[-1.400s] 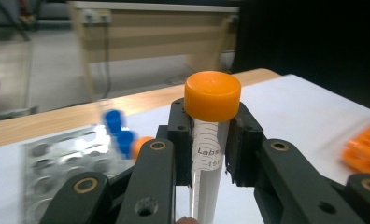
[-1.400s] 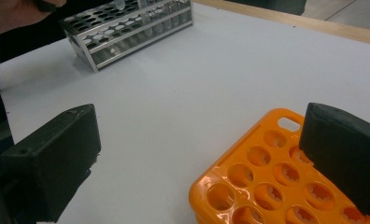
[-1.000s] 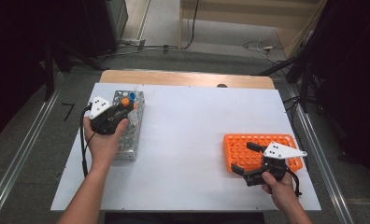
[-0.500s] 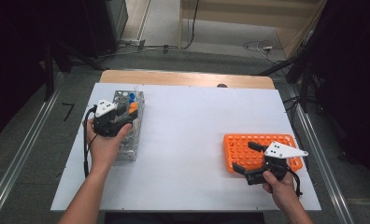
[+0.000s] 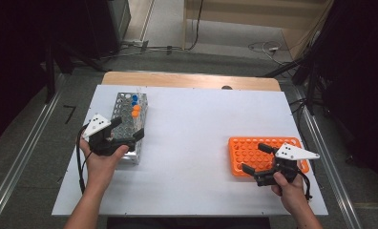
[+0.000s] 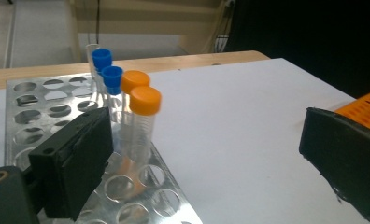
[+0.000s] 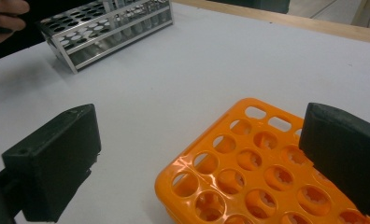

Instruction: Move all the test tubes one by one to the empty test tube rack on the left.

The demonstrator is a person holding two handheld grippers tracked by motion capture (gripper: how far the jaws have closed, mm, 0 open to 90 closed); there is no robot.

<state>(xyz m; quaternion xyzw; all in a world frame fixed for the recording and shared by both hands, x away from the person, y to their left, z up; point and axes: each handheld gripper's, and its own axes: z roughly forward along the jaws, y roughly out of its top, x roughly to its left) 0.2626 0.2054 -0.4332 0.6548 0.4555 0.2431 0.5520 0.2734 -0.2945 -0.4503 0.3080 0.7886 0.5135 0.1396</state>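
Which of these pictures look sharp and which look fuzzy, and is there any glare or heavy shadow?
High view: soft overall, the white table evenly lit, the room's edges dark. Left gripper view: the near black jaws are blurred, the orange-capped tubes slightly smeared, and the metal rack shines with reflections. Right gripper view: the orange rack is fairly sharp with glossy highlights; the jaws cast soft shadows.

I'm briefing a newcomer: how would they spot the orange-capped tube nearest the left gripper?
Start at the metal rack on the white table's left. A row of capped clear tubes lines its right edge. Take the nearer orange-capped tube: the other orange-capped tube and two blue-capped tubes stand behind it.
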